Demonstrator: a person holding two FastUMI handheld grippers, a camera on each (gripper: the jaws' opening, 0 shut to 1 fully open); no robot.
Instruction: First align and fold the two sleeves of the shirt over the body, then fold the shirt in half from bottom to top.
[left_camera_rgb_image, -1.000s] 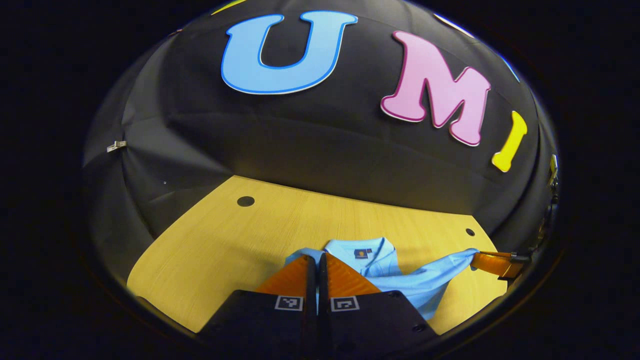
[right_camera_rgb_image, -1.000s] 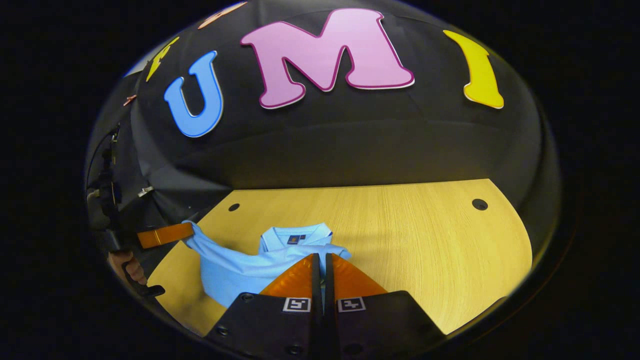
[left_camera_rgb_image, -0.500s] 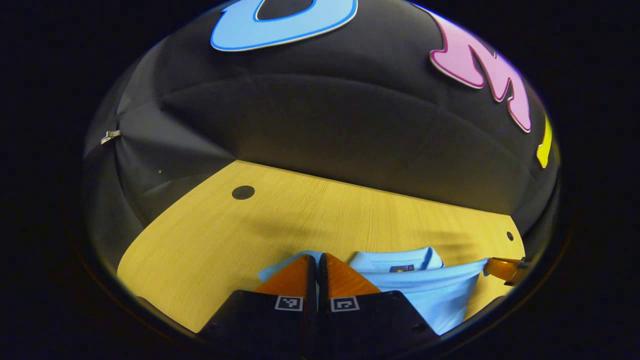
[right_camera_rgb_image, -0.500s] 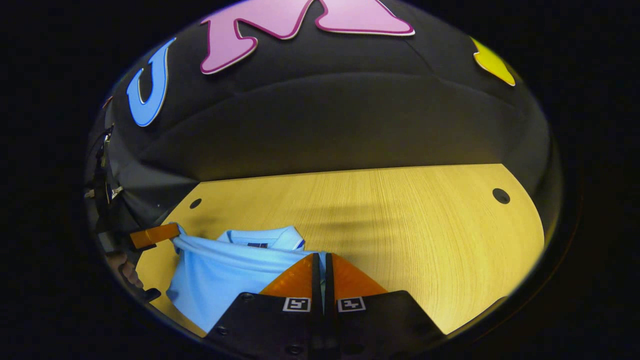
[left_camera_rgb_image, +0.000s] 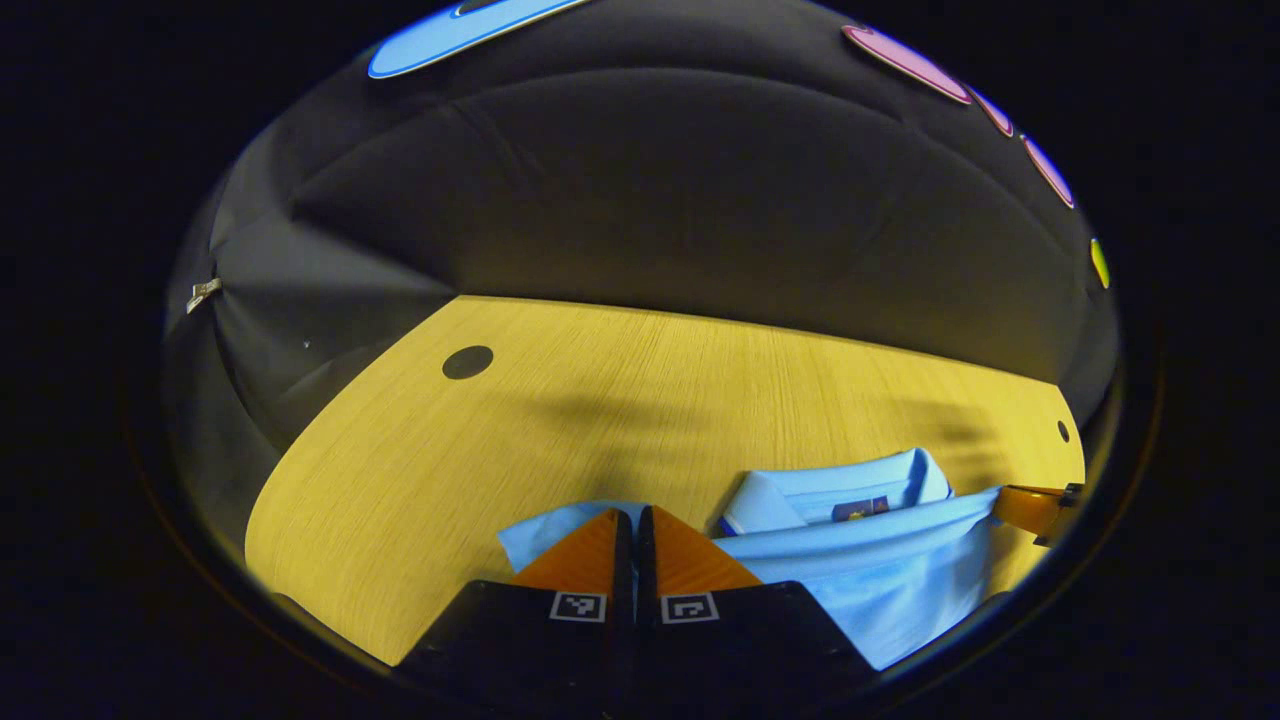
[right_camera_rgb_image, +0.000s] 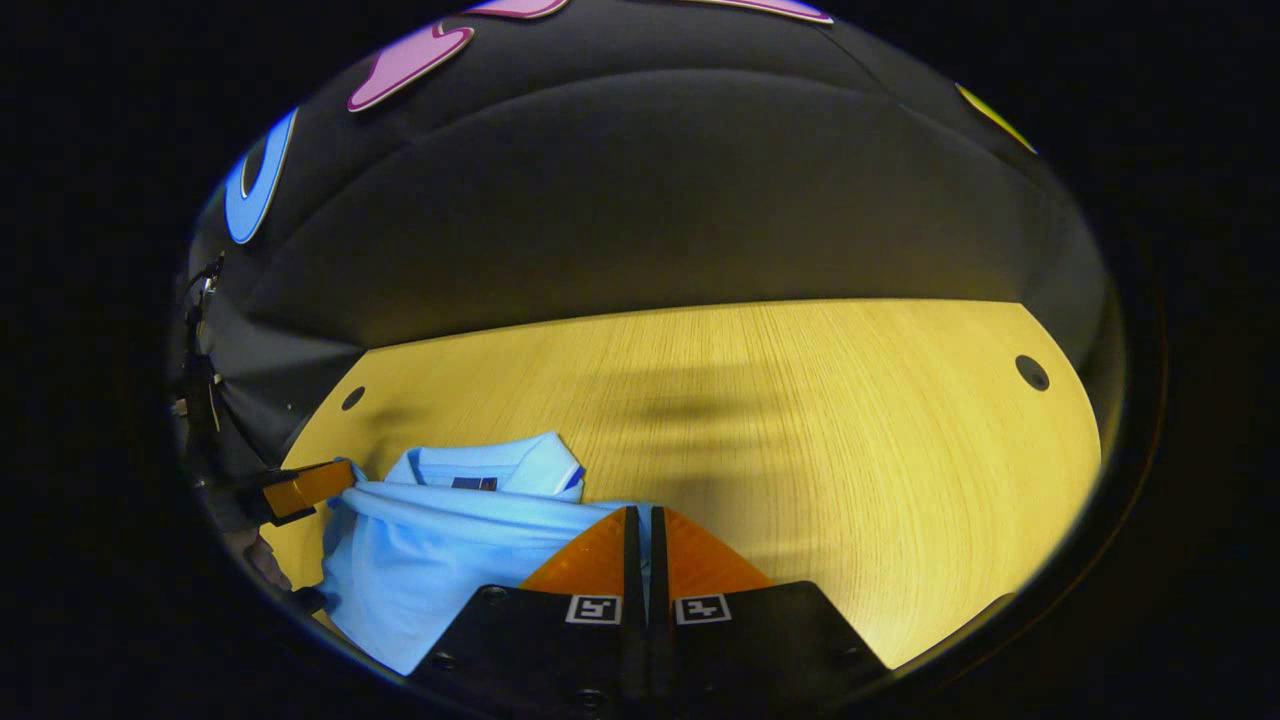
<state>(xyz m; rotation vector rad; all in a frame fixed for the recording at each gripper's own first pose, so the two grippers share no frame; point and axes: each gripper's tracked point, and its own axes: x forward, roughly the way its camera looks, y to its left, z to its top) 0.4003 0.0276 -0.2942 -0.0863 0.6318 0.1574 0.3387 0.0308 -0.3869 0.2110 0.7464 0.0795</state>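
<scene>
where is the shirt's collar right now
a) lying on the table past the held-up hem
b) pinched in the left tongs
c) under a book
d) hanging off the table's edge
a: the light blue polo shirt's collar lies on the yellow wooden table, beyond the hem edge that both tongs hold.

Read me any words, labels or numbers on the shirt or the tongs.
No legible text.
Shirt neck label: small dark patch, too small to read.
Left tongs: square black-and-white markers, patterns, not words.
Right tongs: the same kind of markers.
</scene>
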